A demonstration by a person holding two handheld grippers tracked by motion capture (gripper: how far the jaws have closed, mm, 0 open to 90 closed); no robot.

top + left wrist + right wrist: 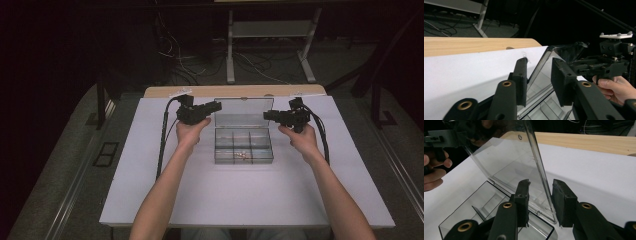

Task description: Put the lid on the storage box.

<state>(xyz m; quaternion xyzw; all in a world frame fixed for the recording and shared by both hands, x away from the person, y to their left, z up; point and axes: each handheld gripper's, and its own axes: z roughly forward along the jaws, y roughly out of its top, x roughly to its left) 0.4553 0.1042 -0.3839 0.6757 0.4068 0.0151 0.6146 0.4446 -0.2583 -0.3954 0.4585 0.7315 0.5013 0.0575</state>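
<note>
From the high view, the left tongs (216, 106) and right tongs (267, 115) point inward at the side edges of the raised lid (243, 112) of a clear box (243, 145) on the white tabletop (240, 195), small bits in its near middle compartment. In the left gripper view, the left tongs (540, 77) stand partly spread, astride the lid's edge (541, 65), apparently without pressing. In the right gripper view, the right tongs (541, 200) likewise straddle the upright lid (506, 157), gaps showing beside it.

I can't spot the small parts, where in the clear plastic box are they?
In the high view, the small parts lie in the near middle compartment of the clear plastic compartment box, mid-table between both hands.
</note>
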